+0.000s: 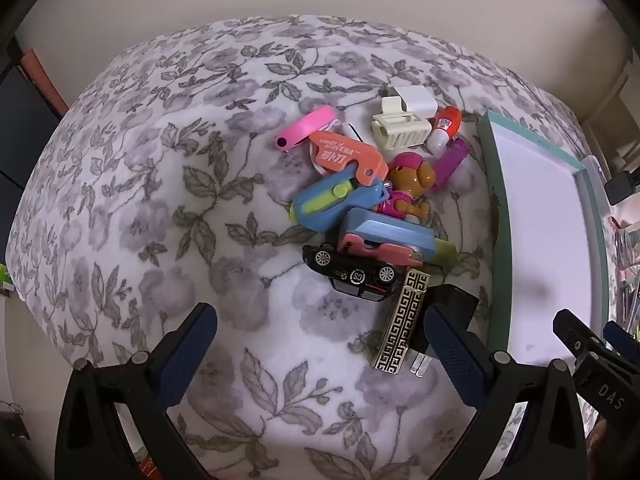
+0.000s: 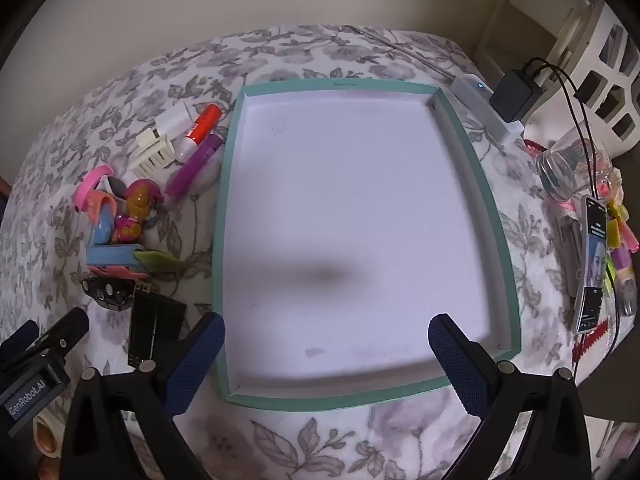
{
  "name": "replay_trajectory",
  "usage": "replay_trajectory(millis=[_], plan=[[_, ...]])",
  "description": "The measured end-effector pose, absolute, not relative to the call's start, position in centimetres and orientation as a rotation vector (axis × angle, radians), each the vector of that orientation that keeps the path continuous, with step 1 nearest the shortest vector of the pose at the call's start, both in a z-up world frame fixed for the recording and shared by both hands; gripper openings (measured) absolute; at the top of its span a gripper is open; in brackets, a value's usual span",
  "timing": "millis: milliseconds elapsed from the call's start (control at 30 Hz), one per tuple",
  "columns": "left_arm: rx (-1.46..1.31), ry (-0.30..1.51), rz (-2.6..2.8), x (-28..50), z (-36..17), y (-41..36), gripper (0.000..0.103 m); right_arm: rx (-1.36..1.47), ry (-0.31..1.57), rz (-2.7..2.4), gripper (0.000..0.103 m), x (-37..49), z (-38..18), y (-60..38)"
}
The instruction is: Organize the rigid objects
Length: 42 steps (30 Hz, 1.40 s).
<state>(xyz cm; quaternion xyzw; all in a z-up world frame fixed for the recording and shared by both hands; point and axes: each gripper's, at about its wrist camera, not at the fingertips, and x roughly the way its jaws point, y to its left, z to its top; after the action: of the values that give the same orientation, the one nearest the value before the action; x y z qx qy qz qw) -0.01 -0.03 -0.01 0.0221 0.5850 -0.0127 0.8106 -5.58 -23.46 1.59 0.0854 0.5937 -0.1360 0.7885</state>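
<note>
Left claw [image 1: 320, 344] spread wide above floral cloth [image 1: 160, 200], nothing gripped. Right claw [image 2: 326, 344] likewise spread over bare white tray [image 2: 236, 128]. Heaped just left of tray: toy car [image 1: 352, 272], dog figure [image 1: 410, 184], pink clip [image 1: 304, 130], glue stick [image 1: 444, 130], patterned bar [image 1: 402, 324]. Phone [image 2: 592, 272] and charger [image 2: 514, 94] right of tray.

Black hand-held gripper [image 1: 320, 340], blue pads [image 1: 188, 352], apparently textured
</note>
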Motion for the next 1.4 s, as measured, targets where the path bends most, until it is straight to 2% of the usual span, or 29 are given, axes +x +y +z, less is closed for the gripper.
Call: replay_trajectory(millis=[1400], plan=[[0.053, 1.252, 0.012, 0.17, -0.11, 0.23, 0.103, 0.165, 1.291, -0.29, 0.103, -5.44, 1.52, -23.14]])
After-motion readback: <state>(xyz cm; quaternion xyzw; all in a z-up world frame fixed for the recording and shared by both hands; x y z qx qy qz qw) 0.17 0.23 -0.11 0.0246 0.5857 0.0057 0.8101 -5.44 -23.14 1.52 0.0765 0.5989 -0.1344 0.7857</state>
